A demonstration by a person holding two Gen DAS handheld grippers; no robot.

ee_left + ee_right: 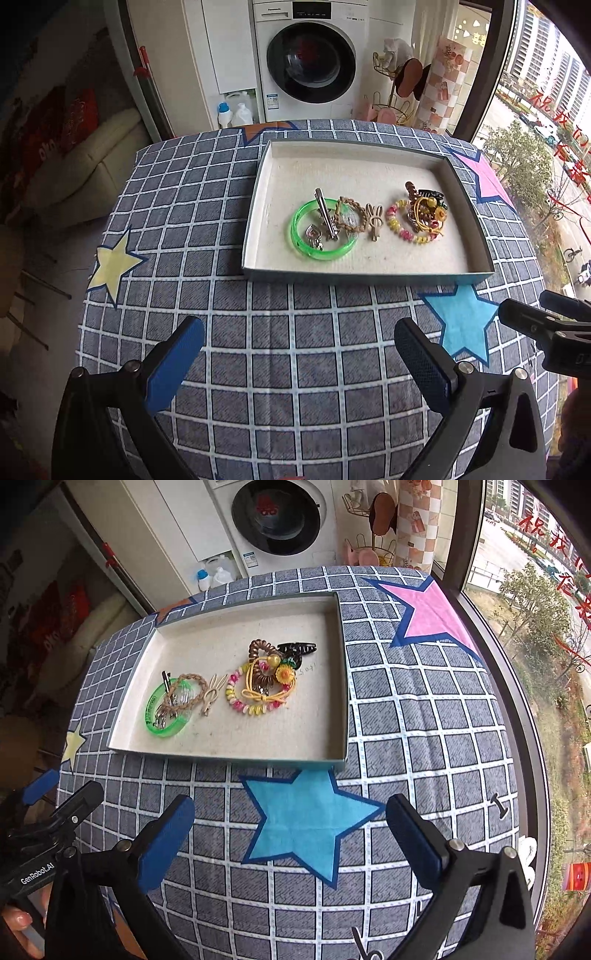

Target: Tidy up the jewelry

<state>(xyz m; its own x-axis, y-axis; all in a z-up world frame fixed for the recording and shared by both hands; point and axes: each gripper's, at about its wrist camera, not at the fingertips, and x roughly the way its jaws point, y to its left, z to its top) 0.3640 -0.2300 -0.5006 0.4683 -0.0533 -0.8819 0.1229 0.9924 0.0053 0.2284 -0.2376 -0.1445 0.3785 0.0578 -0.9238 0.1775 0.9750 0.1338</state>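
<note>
A shallow white-lined tray (pixel 373 272) (pixel 236 755) sits on the checked tablecloth and holds the jewelry. In it lie a green bangle (pixel 308 252) (pixel 153 701) with a metal hair clip (pixel 325 214) (pixel 167 683) and a braided brown band (pixel 364 218) (pixel 195 681) over it, a beige rabbit clip (pixel 375 223) (pixel 210 698), and a pile of coil ties, a beaded bracelet and a black claw clip (pixel 419 216) (pixel 264 683). My left gripper (pixel 299 339) is open and empty, short of the tray's near wall. My right gripper (pixel 290 818) is open and empty over a blue star patch (pixel 299 827).
The cloth-covered table (pixel 258 350) (pixel 424 738) ends near a window on the right. A washing machine (pixel 314 59) and a shoe rack (pixel 399 85) stand behind. My right gripper's body shows at the right edge of the left wrist view (pixel 546 325).
</note>
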